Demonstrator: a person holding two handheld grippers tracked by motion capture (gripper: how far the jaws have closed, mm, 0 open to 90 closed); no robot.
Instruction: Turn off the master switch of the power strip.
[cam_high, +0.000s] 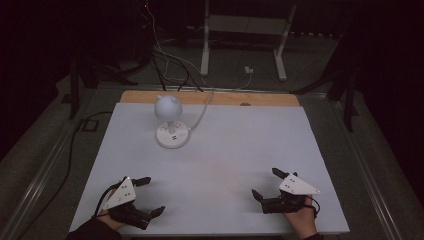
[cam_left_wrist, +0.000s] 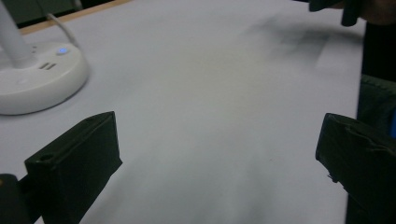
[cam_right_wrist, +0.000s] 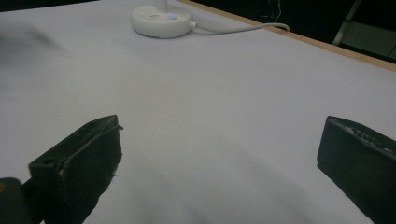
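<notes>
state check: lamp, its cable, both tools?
desk lamp: upright on the table's far left, untouched; small blue light glowing on its base.
lamp cable: attached to the base, trailing off the far edge.
left tool: open, empty, near edge.
right tool: open, empty, near edge.

Standing toward the far left of the white table (cam_high: 240, 150): a small white lamp (cam_high: 170, 122), cord (cam_high: 202, 112) trailing off behind. Resting well apart from the lamp, near the table's front edge: left gripper (cam_high: 150, 196) and right gripper (cam_high: 265, 184), jaws spread wide, gripping nothing.
</notes>
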